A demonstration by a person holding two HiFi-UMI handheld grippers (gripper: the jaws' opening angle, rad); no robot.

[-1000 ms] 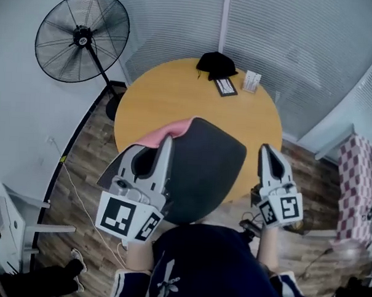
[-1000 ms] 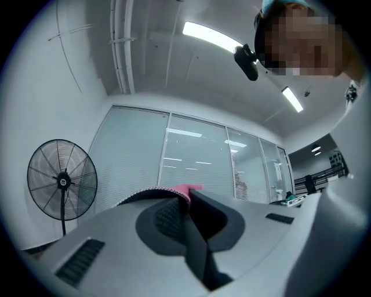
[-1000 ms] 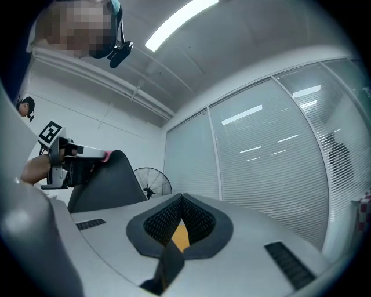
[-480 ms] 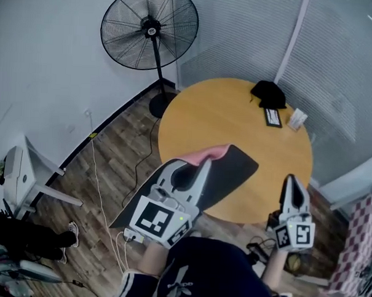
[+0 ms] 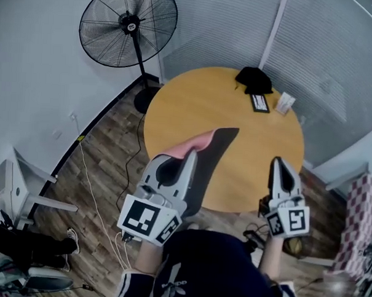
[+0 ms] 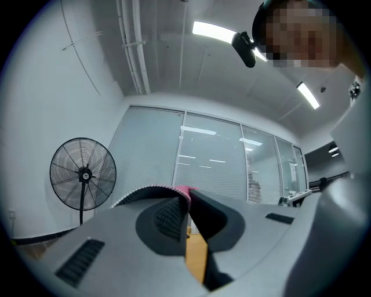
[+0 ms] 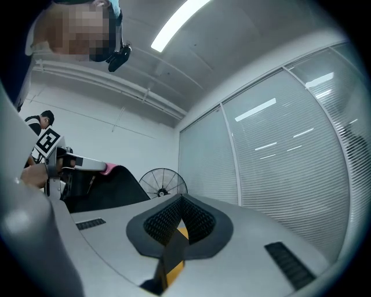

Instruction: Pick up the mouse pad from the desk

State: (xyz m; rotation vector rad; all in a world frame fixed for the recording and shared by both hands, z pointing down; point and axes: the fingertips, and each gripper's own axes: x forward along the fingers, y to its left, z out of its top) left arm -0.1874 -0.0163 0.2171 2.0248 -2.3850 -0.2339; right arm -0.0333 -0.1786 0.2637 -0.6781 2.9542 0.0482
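Left hand-held gripper (image 5: 187, 157) clamped on the black, pink-backed mouse pad (image 5: 213, 153), pad held above the round worktop (image 5: 194, 108), right hand-held gripper (image 5: 278, 162) closed, empty.

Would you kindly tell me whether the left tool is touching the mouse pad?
Touching. The left gripper view shows the left tool shut on the mouse pad, with its pink edge pinched between the jaws.
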